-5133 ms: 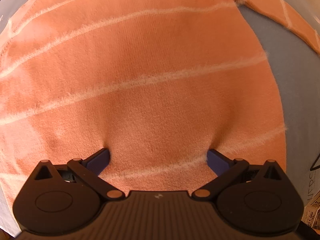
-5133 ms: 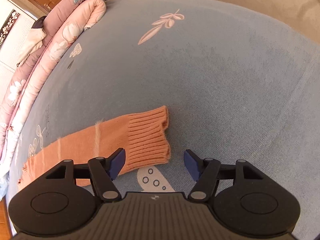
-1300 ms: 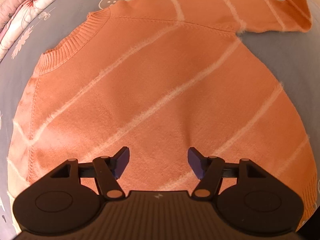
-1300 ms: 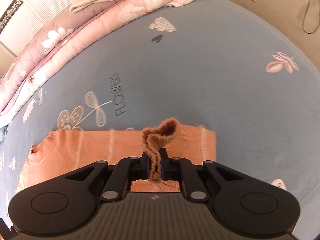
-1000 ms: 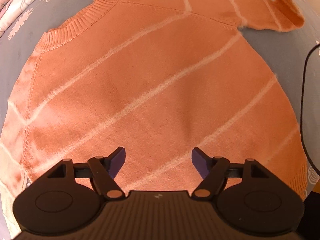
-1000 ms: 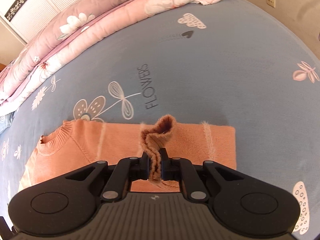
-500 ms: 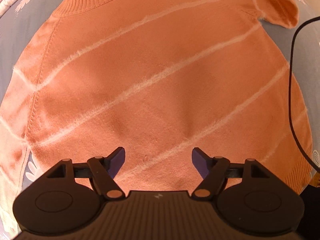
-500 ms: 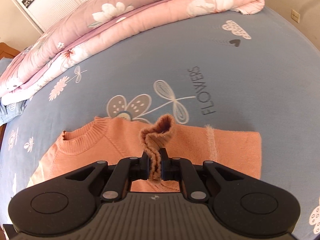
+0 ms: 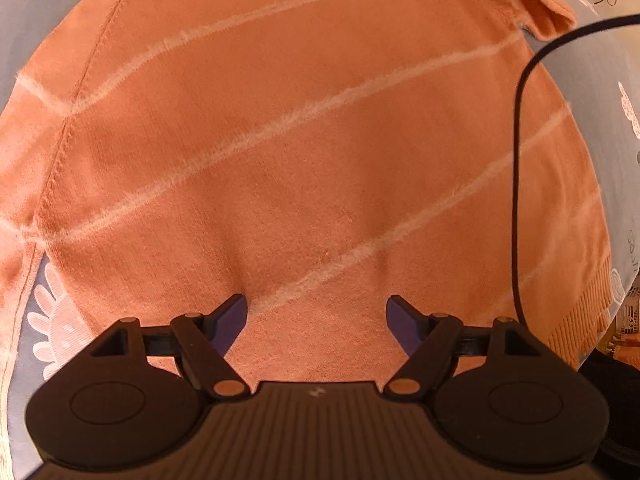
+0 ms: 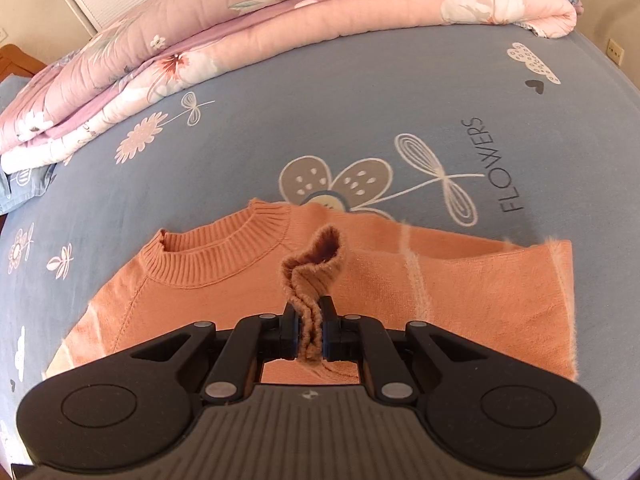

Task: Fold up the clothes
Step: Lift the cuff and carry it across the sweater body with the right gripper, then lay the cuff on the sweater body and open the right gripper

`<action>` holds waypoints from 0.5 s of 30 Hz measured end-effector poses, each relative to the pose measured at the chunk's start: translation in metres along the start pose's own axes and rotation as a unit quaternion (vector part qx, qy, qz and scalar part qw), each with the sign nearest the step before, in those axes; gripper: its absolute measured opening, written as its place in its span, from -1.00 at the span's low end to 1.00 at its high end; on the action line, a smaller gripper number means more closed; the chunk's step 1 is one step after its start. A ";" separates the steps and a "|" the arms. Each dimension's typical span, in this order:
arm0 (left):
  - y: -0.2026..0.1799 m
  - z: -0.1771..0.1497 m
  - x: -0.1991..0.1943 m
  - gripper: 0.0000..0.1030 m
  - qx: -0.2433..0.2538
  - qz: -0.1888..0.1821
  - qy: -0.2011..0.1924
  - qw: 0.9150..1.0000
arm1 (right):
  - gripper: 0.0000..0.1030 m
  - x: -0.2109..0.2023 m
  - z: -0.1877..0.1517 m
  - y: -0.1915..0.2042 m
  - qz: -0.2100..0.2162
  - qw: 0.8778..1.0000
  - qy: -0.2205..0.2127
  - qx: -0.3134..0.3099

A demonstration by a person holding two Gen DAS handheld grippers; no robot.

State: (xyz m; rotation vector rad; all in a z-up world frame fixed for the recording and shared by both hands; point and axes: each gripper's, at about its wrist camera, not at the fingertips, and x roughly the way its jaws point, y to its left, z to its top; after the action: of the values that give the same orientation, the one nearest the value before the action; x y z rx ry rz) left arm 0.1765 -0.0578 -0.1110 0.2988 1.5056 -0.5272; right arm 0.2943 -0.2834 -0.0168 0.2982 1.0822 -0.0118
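Observation:
An orange knit sweater with pale stripes lies flat on a blue bed sheet. My left gripper is open, its fingertips pressing into the sweater's body. My right gripper is shut on the ribbed sleeve cuff and holds it above the sweater's chest, near the neckline. The sleeve is folded back over the body.
Folded pink floral quilts lie along the far edge of the bed. A black cable hangs across the right of the left wrist view. A blue garment lies at the far left. The sheet has flower prints.
My right gripper has carried the cuff further over the sweater toward the neckline. My left gripper has come down closer to the sweater's body and now presses on it, still open.

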 end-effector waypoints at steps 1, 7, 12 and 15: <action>0.000 -0.002 0.001 0.49 0.007 -0.004 -0.001 1.000 | -0.77 0.002 -0.002 0.010 -0.003 1.000 -0.001 -0.006; 0.010 -0.010 0.004 0.50 -0.007 -0.027 -0.007 1.000 | -0.77 0.016 -0.010 0.062 -0.003 0.999 0.003 -0.038; 0.020 -0.014 0.002 0.51 -0.019 -0.050 -0.016 0.998 | -0.77 0.027 -0.016 0.098 0.003 0.998 0.009 -0.055; 0.022 -0.018 0.001 0.51 -0.015 -0.055 -0.018 0.998 | -0.77 0.032 -0.017 0.112 0.010 0.998 0.016 -0.055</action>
State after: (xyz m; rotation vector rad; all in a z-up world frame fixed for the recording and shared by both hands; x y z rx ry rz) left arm 0.1720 -0.0299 -0.1165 0.1817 1.4990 -0.5938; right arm 0.3117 -0.1673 -0.0259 0.2105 1.1065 0.0694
